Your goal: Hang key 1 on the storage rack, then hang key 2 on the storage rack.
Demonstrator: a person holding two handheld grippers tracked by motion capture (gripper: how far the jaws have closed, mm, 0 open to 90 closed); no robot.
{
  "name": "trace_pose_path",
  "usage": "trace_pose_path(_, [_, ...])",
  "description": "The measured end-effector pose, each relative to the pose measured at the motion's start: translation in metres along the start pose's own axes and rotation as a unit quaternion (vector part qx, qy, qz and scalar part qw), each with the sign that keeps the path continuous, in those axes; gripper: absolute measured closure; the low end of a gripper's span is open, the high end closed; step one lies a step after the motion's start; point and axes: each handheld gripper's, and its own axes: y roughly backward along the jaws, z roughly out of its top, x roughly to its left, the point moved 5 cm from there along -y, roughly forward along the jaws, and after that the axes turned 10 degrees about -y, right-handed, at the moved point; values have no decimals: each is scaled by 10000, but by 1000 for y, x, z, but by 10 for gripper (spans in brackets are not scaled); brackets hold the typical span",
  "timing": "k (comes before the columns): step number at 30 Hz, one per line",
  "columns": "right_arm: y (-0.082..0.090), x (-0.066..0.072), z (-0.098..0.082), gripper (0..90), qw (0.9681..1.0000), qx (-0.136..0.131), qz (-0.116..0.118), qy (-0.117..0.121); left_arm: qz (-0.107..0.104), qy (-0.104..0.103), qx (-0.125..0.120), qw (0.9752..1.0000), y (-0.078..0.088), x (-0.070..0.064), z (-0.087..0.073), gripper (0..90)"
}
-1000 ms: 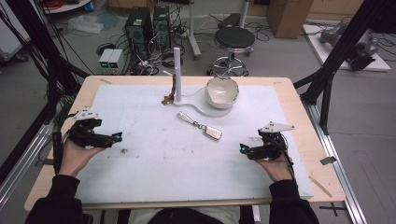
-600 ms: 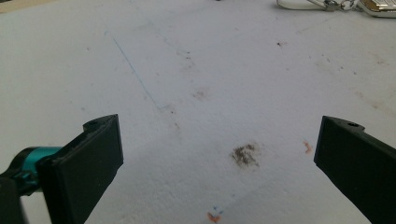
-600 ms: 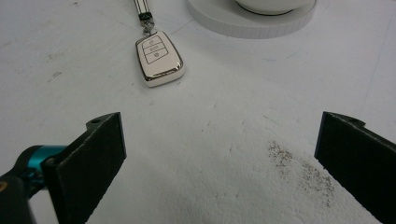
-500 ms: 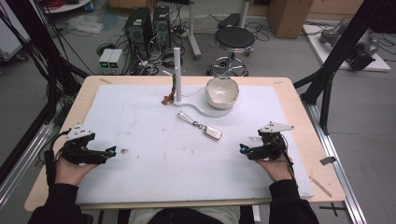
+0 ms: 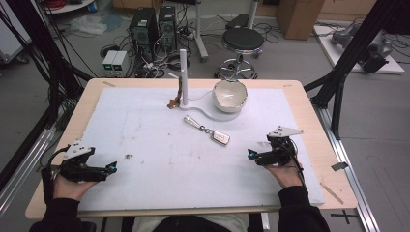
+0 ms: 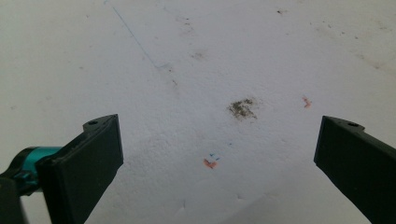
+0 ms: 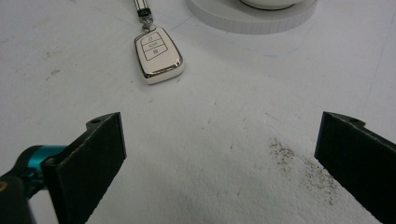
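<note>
A white car key fob point(image 5: 221, 137) point(image 7: 158, 54) on a short strap point(image 5: 194, 123) lies mid-table, a little left of and beyond my right gripper point(image 5: 253, 155). That gripper point(image 7: 219, 154) rests low over the white mat, open, nothing between its jaws. At the near left corner my left gripper point(image 5: 110, 168) is held by a hand; its jaws point(image 6: 219, 158) stand wide apart over stained mat, open and empty. A white bowl point(image 5: 230, 95) sits on a white stand base point(image 7: 252, 18) at the back, beside an upright white post point(image 5: 183, 77).
A small brown object point(image 5: 173, 103) hangs or lies at the post's foot. The white mat point(image 5: 159, 145) covers a wooden table point(image 5: 309, 111). Dark smudges point(image 6: 243, 107) mark the mat. A stool point(image 5: 243, 38) and computer cases point(image 5: 150, 24) stand on the floor behind the table.
My left gripper has drawn back toward the near left corner of the table. The right gripper, key fob and bowl have stayed put.
</note>
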Motion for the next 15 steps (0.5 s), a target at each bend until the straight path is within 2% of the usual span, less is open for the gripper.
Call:
trace_pose_path(9, [-3, 1, 3, 8, 10000, 84, 4, 22, -85, -92, -61, 9999, 3, -2, -8, 17])
trace_pose_path(15, [-3, 4, 8, 8, 10000, 79, 26, 26, 23, -71, -135, 9999, 10, 1, -12, 17])
